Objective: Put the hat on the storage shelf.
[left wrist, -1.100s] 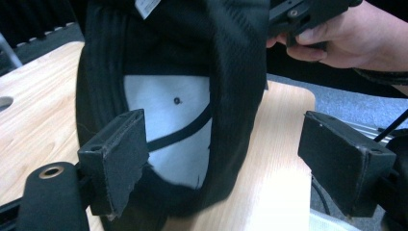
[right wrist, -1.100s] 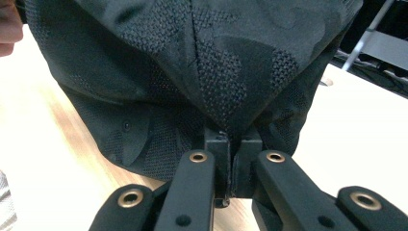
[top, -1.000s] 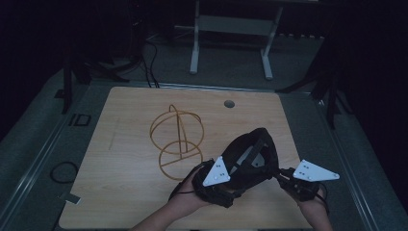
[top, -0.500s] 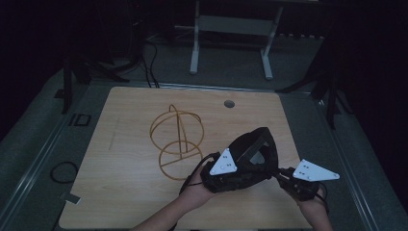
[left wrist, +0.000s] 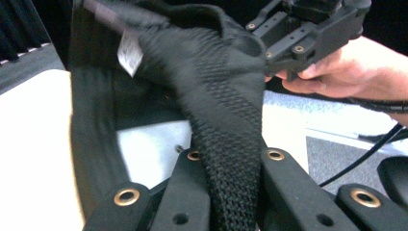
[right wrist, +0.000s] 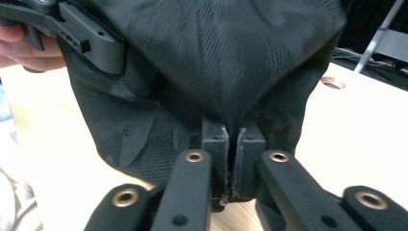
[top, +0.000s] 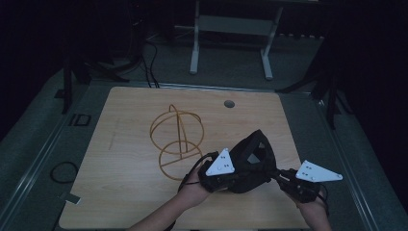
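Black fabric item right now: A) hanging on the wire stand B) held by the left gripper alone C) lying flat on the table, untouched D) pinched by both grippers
D: the left gripper and right gripper each clamp the black fabric item, which is raised off the table.

We see bare table (top: 125, 192) at left and far right corner: open room. Wire frame (top: 177, 139) stands mid-table, just beside left gripper (top: 211, 179). Black cloth (top: 252, 161) stretched between left gripper and right gripper (top: 284, 179) blocks near centre. Small hole (top: 229, 103) near far edge.
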The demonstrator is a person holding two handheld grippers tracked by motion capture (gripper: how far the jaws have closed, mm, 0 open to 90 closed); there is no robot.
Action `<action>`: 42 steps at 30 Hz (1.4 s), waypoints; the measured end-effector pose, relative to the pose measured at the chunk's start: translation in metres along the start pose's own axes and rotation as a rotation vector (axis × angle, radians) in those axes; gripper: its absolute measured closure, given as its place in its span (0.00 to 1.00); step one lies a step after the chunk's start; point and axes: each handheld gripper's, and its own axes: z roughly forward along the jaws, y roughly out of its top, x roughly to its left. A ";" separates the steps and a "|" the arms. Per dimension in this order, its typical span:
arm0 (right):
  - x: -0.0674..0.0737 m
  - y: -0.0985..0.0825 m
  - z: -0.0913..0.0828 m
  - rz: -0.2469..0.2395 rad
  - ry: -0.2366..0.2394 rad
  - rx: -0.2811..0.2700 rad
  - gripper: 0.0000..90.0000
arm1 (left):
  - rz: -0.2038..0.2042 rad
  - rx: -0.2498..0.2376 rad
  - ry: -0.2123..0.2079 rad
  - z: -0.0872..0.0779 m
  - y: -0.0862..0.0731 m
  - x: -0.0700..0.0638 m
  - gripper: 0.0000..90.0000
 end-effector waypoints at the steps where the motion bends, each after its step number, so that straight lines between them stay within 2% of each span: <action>1: 0.000 0.000 -0.002 0.009 0.001 -0.007 0.93 | -0.002 -0.007 -0.003 -0.001 0.001 0.001 0.99; 5: 0.003 0.001 -0.010 0.022 -0.010 -0.012 0.88 | 0.021 -0.031 -0.016 -0.003 0.004 0.002 0.99; 8: 0.007 0.003 -0.018 0.059 -0.005 -0.025 0.69 | 0.034 -0.068 -0.030 -0.005 0.010 0.001 0.99; 9: 0.008 0.004 -0.021 0.074 -0.005 -0.037 0.65 | 0.041 -0.076 -0.017 -0.006 0.012 0.000 0.99; 11: 0.009 0.008 -0.027 0.109 -0.003 -0.060 0.54 | 0.043 -0.098 -0.034 -0.008 0.018 -0.002 0.99; 14: 0.011 0.015 -0.033 0.137 -0.012 -0.077 0.46 | 0.062 -0.147 -0.073 -0.011 0.025 -0.006 0.99; 15: 0.011 0.018 -0.033 0.149 -0.008 -0.078 0.45 | 0.069 -0.154 -0.074 -0.013 0.027 -0.007 0.99; 16: 0.011 0.020 -0.033 0.150 -0.005 -0.081 0.44 | 0.069 -0.165 -0.089 -0.014 0.029 -0.008 0.99; 20: 0.014 0.025 -0.027 0.142 0.030 -0.068 0.39 | 0.063 -0.193 -0.103 -0.015 0.035 -0.008 0.99; 24: 0.015 0.026 -0.022 0.133 0.041 -0.063 0.41 | 0.058 -0.210 -0.138 -0.015 0.036 -0.006 0.99; 28: 0.018 0.025 -0.018 0.119 0.072 -0.054 0.42 | 0.061 -0.222 -0.141 -0.016 0.035 -0.006 0.99; 31: 0.019 0.025 -0.015 0.117 0.072 -0.055 0.47 | 0.054 -0.225 -0.139 -0.017 0.034 -0.004 0.99; 34: 0.021 0.025 -0.016 0.114 0.073 -0.062 0.62 | 0.045 -0.226 -0.136 -0.018 0.034 -0.002 0.99; 35: 0.023 0.026 -0.016 0.112 0.059 -0.065 0.67 | 0.050 -0.222 -0.133 -0.018 0.034 -0.002 0.99; 36: 0.023 0.026 -0.016 0.112 0.059 -0.065 0.67 | 0.050 -0.222 -0.133 -0.018 0.034 -0.002 0.99; 37: 0.024 0.027 -0.017 0.108 0.050 -0.068 0.72 | 0.043 -0.222 -0.126 -0.019 0.034 -0.001 0.99; 38: 0.026 0.029 -0.020 0.096 0.034 -0.077 0.82 | 0.039 -0.218 -0.116 -0.018 0.034 -0.001 0.99; 39: 0.027 0.030 -0.022 0.086 0.024 -0.085 0.86 | 0.036 -0.222 -0.112 -0.018 0.033 0.000 0.99; 42: 0.026 0.033 -0.029 0.096 0.021 -0.129 0.91 | 0.019 -0.231 -0.111 -0.019 0.033 0.001 0.99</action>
